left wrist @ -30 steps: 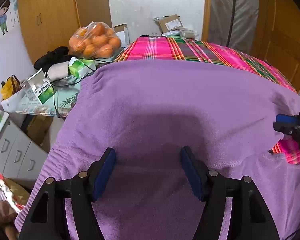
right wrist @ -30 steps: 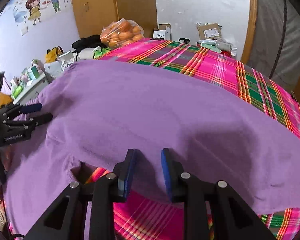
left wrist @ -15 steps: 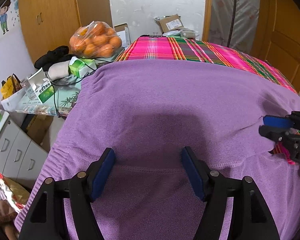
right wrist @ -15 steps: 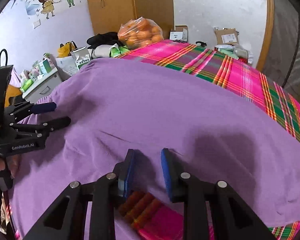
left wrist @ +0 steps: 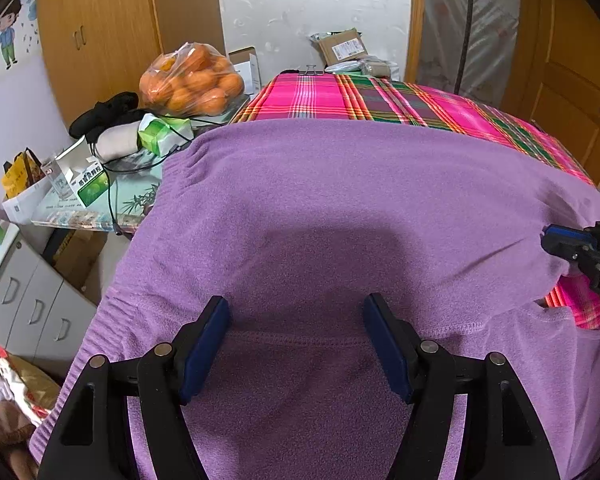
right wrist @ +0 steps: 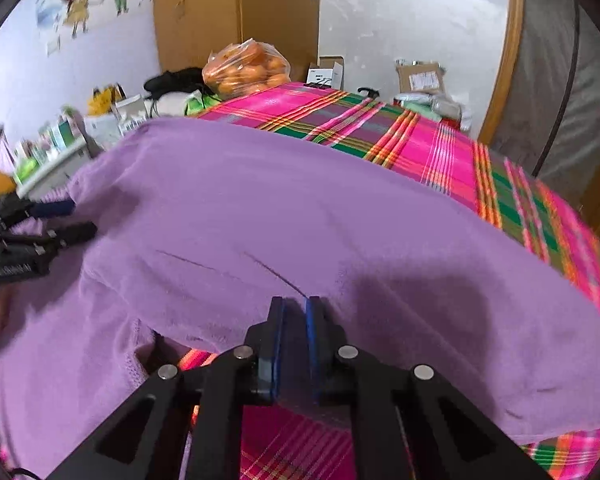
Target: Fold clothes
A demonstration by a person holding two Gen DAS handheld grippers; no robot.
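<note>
A purple fleece garment lies spread over a pink plaid cloth. My left gripper hovers open just over its near part, a stitched seam running between the fingers and nothing pinched. My right gripper is closing its jaws on the garment's near edge; the fabric sits pinched between the pads and creases run out from the tips. In the left wrist view the right gripper shows at the right edge, gripping that hem with the plaid showing beneath. The left gripper appears at the far left of the right wrist view.
A bag of oranges, black and white cloth items, cartons and cables crowd a side table at the left, with grey drawers below. Cardboard boxes stand beyond the far edge. A wooden door is at the right.
The right gripper's jaws have narrowed from a clear gap to pinching the garment's edge, which now creases toward them. The left gripper has stayed put and open.
</note>
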